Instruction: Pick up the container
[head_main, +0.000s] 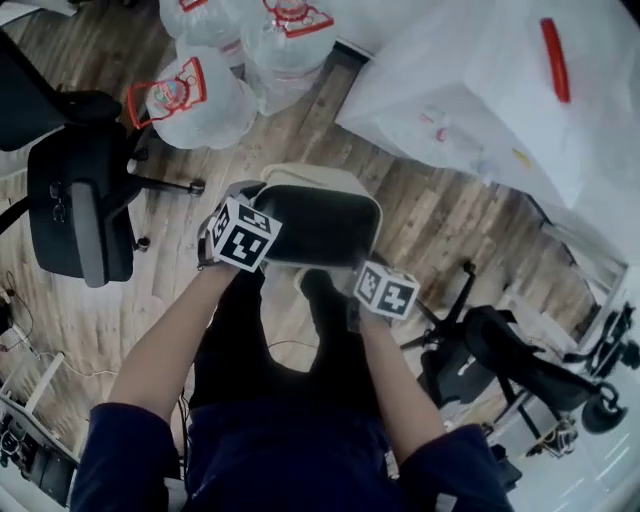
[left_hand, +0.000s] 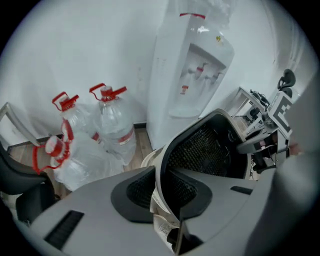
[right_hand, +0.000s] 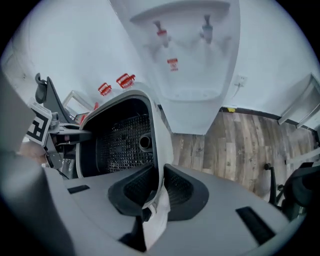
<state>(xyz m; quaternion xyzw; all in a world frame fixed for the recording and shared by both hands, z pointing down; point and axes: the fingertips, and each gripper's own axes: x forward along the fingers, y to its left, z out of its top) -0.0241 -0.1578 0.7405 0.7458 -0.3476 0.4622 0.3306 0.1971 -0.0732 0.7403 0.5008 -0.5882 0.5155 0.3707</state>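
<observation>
The container (head_main: 322, 222) is a cream-white bin with a black mesh inside, held above the wood floor in front of the person. My left gripper (head_main: 250, 240) grips its left wall and my right gripper (head_main: 378, 286) its near right wall. In the left gripper view the pads (left_hand: 135, 192) are pressed on both sides of the thin white rim of the container (left_hand: 200, 145), so the left gripper (left_hand: 159, 192) is shut on it. In the right gripper view the right gripper (right_hand: 159, 192) likewise clamps the wall of the container (right_hand: 125, 140), with a paper label hanging between the jaws.
Several large water jugs (head_main: 195, 100) with red handles stand on the floor ahead. A water dispenser (head_main: 500, 90) under clear plastic stands ahead right. A black office chair (head_main: 80, 200) is at the left and another (head_main: 510, 365) at the right.
</observation>
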